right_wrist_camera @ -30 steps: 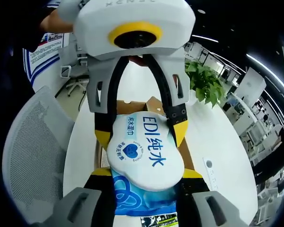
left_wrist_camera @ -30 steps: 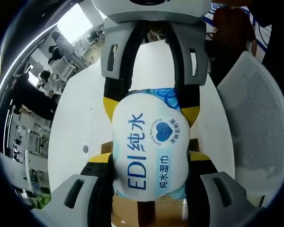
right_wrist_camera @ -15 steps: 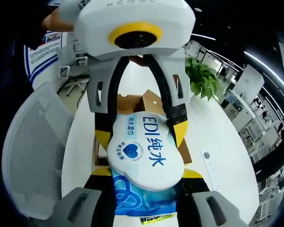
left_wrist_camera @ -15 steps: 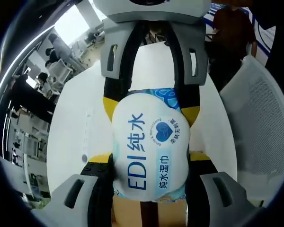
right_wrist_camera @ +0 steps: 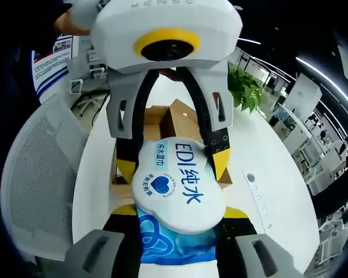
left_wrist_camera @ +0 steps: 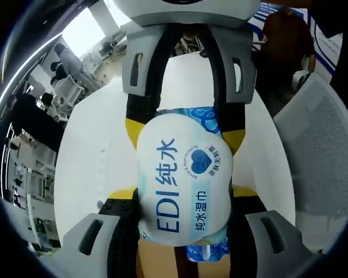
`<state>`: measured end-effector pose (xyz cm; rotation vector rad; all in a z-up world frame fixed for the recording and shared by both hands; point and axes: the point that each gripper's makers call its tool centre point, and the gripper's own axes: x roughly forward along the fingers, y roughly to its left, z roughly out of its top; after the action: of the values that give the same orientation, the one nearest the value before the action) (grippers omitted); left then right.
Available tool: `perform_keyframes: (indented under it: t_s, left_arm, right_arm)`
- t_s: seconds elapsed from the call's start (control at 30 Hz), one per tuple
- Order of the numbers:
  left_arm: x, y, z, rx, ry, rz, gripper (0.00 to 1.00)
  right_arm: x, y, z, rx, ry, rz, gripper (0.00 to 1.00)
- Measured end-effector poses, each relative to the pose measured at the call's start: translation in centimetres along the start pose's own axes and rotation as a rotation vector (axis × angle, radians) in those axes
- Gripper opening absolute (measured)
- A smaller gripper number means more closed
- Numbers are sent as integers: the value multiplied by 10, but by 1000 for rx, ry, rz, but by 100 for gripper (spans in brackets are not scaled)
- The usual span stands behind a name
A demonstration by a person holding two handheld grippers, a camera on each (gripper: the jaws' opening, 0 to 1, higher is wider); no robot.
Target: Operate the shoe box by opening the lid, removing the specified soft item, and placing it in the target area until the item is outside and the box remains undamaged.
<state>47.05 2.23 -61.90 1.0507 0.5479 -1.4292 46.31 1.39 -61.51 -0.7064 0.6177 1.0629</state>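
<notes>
White table below: both the left gripper and right gripper clamp the wipes pack between their jaws; uneven pulling may tear it.

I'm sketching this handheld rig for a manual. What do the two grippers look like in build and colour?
Both match. In the left gripper view, the left gripper has grey moulded jaw housings with slots, black jaw arms and yellow tips. In the right gripper view, the left gripper shows a white housing with a yellow ring and faint embossed lettering on top. The right gripper repeats the grey, black and yellow scheme.
</notes>
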Motion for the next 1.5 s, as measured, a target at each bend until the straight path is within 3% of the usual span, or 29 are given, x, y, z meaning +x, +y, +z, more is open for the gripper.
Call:
perform_keyframes:
  t_s: [0.6,1.5]
  left_arm:
    - [39,1,11,14,-1,-38,60]
    - [76,18,-5,-1,1,-60,60]
  right_arm:
    - [4,-7,-38,31,22,2,45]
    - [31,-26,-62,33,37,20,45]
